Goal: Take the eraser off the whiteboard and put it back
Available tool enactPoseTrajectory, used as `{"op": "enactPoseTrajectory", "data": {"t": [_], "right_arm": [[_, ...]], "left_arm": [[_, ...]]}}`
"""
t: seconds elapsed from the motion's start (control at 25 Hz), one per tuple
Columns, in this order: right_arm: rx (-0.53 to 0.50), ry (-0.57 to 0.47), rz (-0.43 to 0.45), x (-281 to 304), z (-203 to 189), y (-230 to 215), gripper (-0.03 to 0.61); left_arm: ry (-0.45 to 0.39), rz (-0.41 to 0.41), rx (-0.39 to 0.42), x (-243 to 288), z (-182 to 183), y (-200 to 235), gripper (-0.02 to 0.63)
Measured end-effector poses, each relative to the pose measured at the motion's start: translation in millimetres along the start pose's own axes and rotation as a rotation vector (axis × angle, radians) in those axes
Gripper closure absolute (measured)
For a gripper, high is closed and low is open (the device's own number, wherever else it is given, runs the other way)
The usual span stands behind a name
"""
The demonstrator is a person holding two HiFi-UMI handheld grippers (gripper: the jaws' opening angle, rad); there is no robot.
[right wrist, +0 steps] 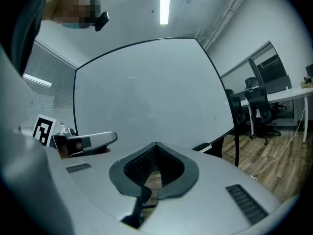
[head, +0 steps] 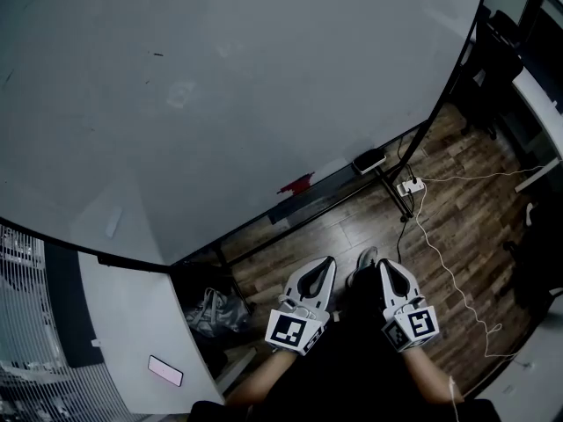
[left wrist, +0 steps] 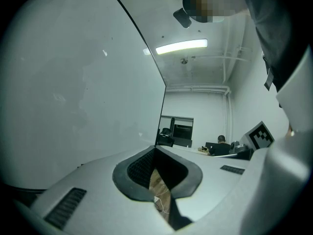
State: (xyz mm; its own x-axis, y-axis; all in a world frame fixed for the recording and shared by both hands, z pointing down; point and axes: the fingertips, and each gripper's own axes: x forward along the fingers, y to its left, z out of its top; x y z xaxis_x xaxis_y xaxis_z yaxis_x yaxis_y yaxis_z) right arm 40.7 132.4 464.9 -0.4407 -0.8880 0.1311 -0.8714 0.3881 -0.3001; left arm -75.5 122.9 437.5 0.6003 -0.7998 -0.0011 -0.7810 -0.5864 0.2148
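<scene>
The whiteboard [head: 229, 86] fills the upper head view, tilted on its stand. On the right end of its tray [head: 317, 192] lies a small dark eraser with a pale top [head: 369, 160], and a red item [head: 296, 184] sits further left. In the right gripper view the eraser [right wrist: 202, 146] shows as a dark block at the whiteboard's [right wrist: 146, 97] lower right corner. Both grippers hang low, well short of the tray. My left gripper [head: 329, 262] is shut and holds nothing, and so is my right gripper [head: 383, 265]. Their tips meet in their own views: left gripper [left wrist: 156, 149], right gripper [right wrist: 156, 144].
A power strip [head: 410, 185] and a long white cable [head: 449, 271] lie on the wood floor. A bag [head: 214, 313] sits under the board's left end, beside a white desk with a pink phone [head: 165, 370]. Office chairs [head: 495, 55] stand at the right.
</scene>
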Motion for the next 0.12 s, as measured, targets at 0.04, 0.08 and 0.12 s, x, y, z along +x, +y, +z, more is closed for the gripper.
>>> {"op": "enactPoseTrajectory", "data": {"t": [0.04,0.08,0.12], "right_arm": [[0.001,0.004,-0.002,-0.2,-1.4,-0.6,0.563],[0.004,0.010,-0.004,-0.6,-3.5,-1.5,0.563],[0.006,0.017,-0.006,-1.1,-5.9,-2.4,0.563]], "left_arm": [[0.001,0.001,0.000,0.2,-0.2,0.5,0.606],[0.002,0.002,0.000,0.3,-0.4,1.0,0.607],[0.003,0.003,-0.001,0.3,-0.6,1.7,0.606]]}}
